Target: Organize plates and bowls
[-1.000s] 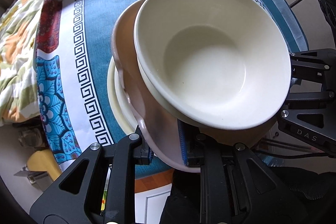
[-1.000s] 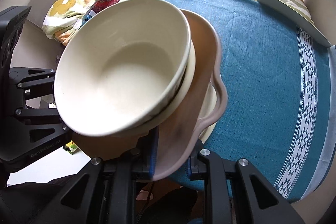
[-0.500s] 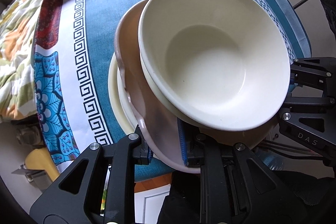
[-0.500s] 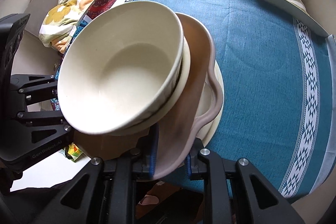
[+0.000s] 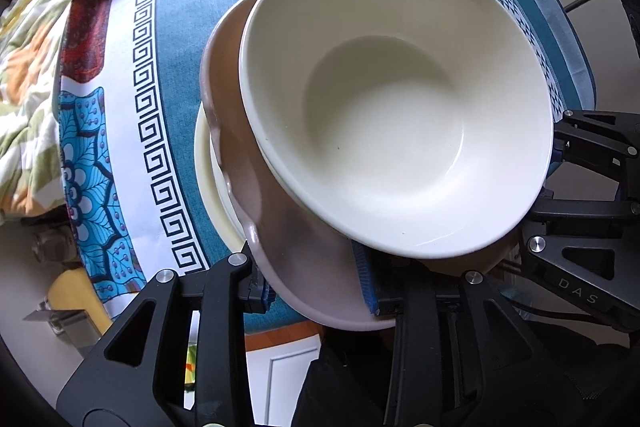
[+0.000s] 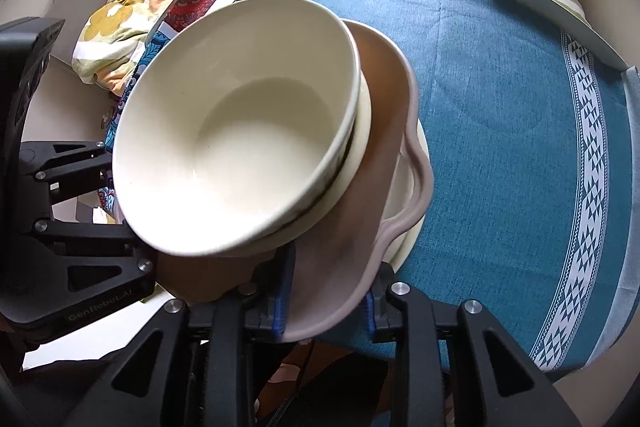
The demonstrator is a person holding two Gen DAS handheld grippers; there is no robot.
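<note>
I hold a stack of dishes over a table with a blue cloth (image 6: 500,99). On top sits a smooth cream bowl (image 5: 384,107), round and deep, inside a second bowl. Under them is a pink plate (image 5: 248,187) with a wavy rim, then a pale plate (image 5: 208,171) lying on the cloth. Both my hands point down. My left gripper (image 5: 316,291) and my right gripper (image 6: 326,307) each have the pink plate's edge between their blue pads. A second ago they pinched it tight. Now both sets of jaws are opening, a gap shows beside the rim, and the stack sits lower.
</note>
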